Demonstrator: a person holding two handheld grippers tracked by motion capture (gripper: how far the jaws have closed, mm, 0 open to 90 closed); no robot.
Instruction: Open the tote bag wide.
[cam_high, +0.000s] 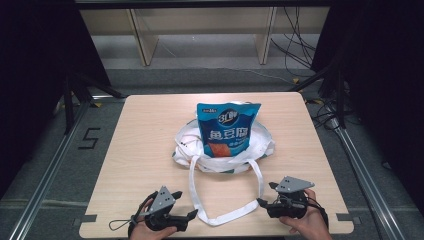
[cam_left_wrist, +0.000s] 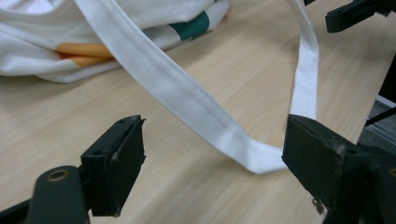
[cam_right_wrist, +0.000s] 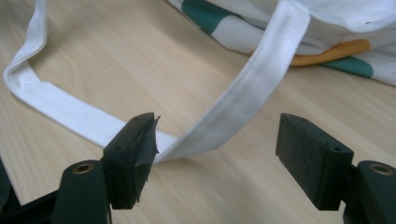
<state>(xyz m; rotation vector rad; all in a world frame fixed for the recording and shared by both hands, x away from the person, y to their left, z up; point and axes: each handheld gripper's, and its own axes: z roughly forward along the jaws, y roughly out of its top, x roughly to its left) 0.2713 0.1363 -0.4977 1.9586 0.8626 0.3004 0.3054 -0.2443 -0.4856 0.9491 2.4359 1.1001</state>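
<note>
A blue snack pouch (cam_high: 227, 130) stands upright on a crumpled white cloth bag (cam_high: 262, 146) at mid-table. The bag's cloth (cam_left_wrist: 42, 51) (cam_right_wrist: 373, 37) carries green and orange print. Its long white strap (cam_high: 212, 217) (cam_left_wrist: 177, 88) (cam_right_wrist: 261, 74) loops toward the front edge. My left gripper (cam_high: 186, 204) (cam_left_wrist: 212, 154) is low at the loop's left side, jaws open, with the strap lying on the table between them and the pads apart from it. My right gripper (cam_high: 265, 194) (cam_right_wrist: 217, 140) is at the loop's right side, also open, the strap running past its left jaw.
The light wooden table (cam_high: 145, 145) has bare surface on both sides of the bag. Beyond its far edge are wooden shelf legs (cam_high: 142, 45) and cables (cam_high: 295, 45) on the floor. Metal rails (cam_high: 50, 170) run along the table's sides. One of the right gripper's fingers (cam_left_wrist: 355, 11) reaches into the left gripper view.
</note>
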